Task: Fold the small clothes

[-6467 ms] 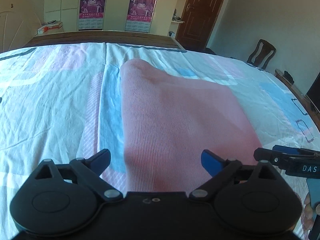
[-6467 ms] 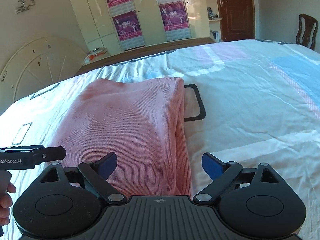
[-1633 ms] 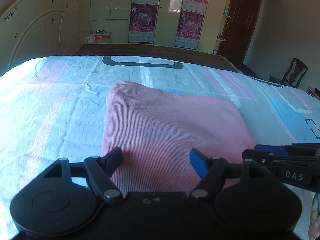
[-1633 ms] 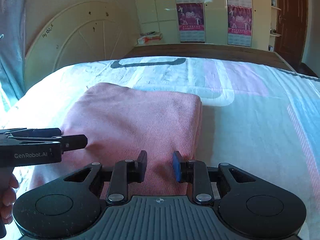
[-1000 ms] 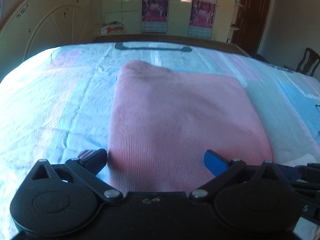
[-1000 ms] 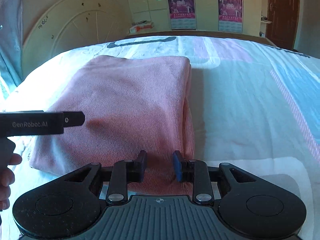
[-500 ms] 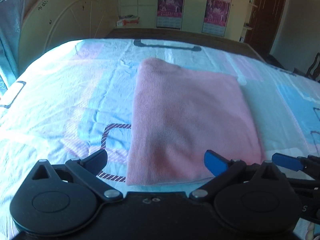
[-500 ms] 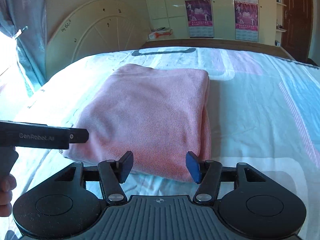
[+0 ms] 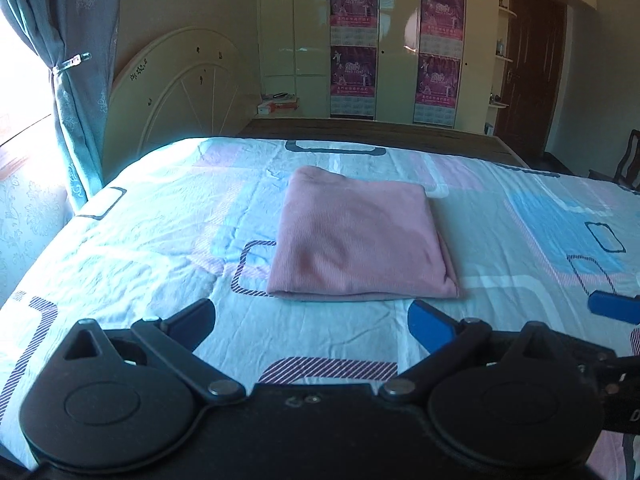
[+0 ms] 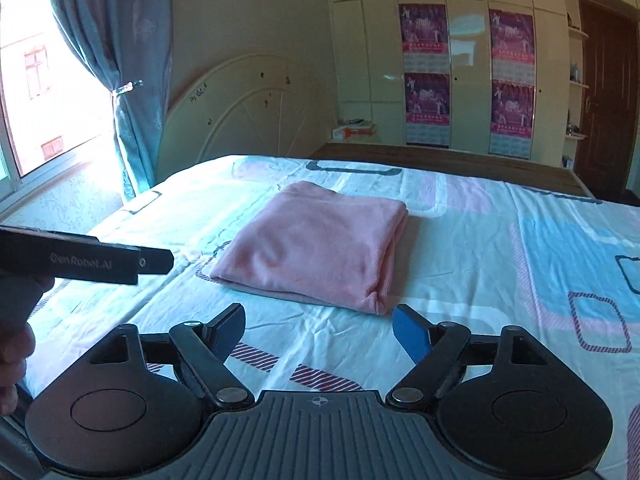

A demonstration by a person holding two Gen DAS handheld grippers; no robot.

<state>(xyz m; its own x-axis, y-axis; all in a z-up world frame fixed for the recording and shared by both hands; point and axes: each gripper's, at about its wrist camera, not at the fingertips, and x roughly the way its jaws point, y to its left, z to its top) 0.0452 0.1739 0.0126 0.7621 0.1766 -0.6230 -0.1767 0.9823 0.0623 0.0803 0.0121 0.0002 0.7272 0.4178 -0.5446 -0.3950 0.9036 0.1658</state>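
Note:
A pink knit garment lies folded into a neat rectangle in the middle of the bed; the right wrist view shows the same pink garment with its thick folded edge on the right. My left gripper is open, held above the sheet short of the garment's near edge, with nothing between its fingers. My right gripper is also clear of the cloth, its jaws opening wide and empty. The blue tip of the right gripper's finger shows at the right edge of the left wrist view.
The bed wears a patterned sheet of blue, pink and white. A white headboard and a curtain stand at the left, wardrobes with posters behind, a dark door and a chair at the right. A hand grips the left tool.
Both grippers have pulled back and risen away from the garment, which now lies whole and free. The right gripper's jaws went from nearly shut on the cloth's edge to wide apart.

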